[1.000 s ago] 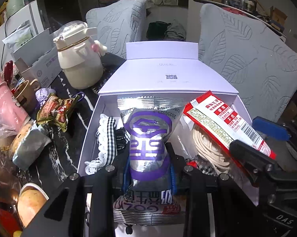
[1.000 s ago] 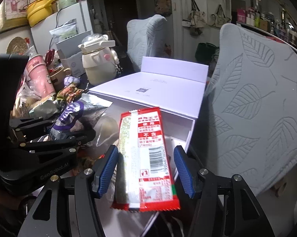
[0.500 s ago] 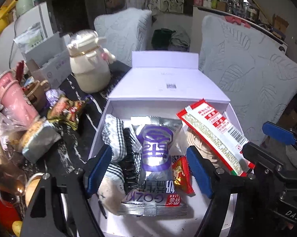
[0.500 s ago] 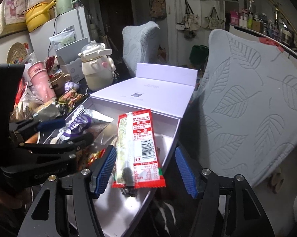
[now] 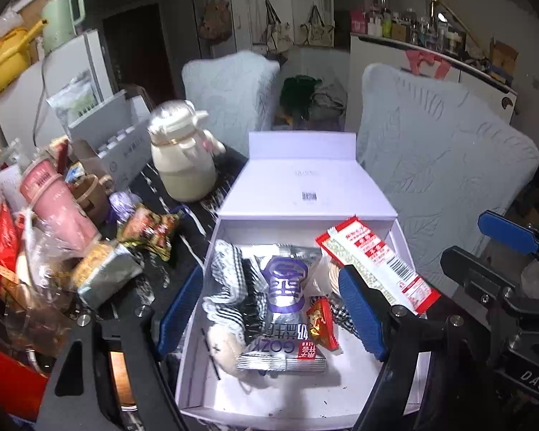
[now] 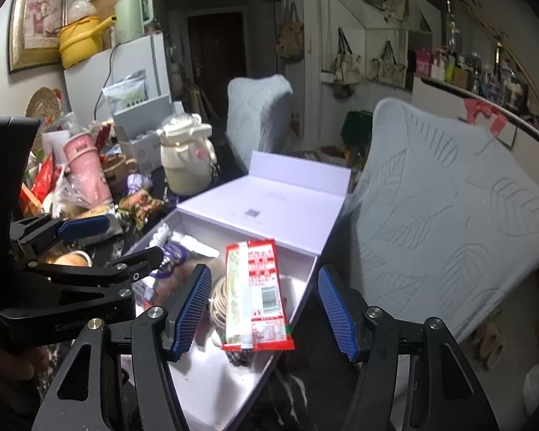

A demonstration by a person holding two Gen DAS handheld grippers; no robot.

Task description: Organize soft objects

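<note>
Both grippers have let go and lifted since a second ago.

Left gripper [image 5: 269,312] hangs spread over the white box [image 5: 400,237], clear of the silver snack bag [image 5: 285,309] lying inside. Right gripper [image 6: 264,309] is also spread, empty; the red packet [image 6: 257,287] rests tilted in the box's right side, over a coiled cord [image 6: 217,303].
</note>
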